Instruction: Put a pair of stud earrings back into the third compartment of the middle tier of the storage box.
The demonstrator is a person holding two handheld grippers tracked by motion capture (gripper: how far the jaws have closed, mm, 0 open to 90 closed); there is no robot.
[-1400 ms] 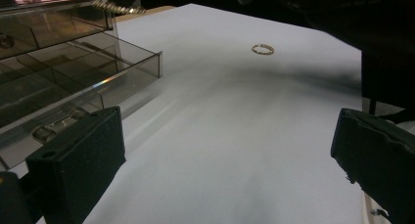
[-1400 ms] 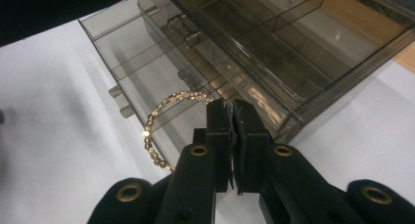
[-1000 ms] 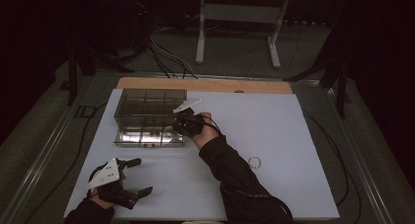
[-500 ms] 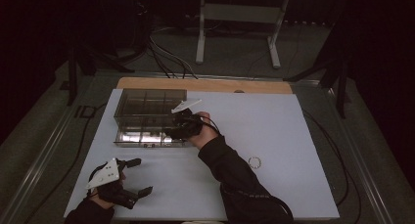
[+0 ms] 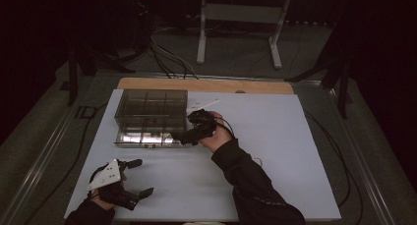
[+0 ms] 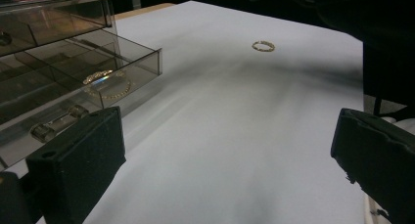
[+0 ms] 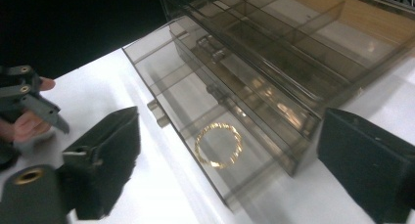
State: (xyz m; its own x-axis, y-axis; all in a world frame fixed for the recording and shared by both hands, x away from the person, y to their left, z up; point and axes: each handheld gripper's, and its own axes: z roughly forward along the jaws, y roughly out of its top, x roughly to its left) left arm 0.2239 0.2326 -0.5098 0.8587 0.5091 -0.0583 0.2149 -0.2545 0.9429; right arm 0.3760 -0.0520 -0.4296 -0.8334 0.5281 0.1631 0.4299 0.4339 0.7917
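My right tongs (image 5: 183,135) hang with jaws spread wide and empty just over the open drawer (image 7: 205,136) of the smoky clear organiser box (image 5: 150,107), and directly ahead between those jaws I see a gold bracelet (image 7: 218,145) lying flat on the drawer floor. My left tongs (image 5: 139,178) sit low on the white tabletop (image 5: 295,136), well short of the box, also gaping wide with nothing between them. Far ahead of them a small gold ring (image 6: 263,46) lies alone on the tabletop.

The clear box (image 5: 150,117) with its pulled-out drawer (image 7: 205,131) blocks the white table (image 5: 295,151) at 11 o'clock. A small ring (image 6: 263,46) lies at 3 o'clock with open room around it.
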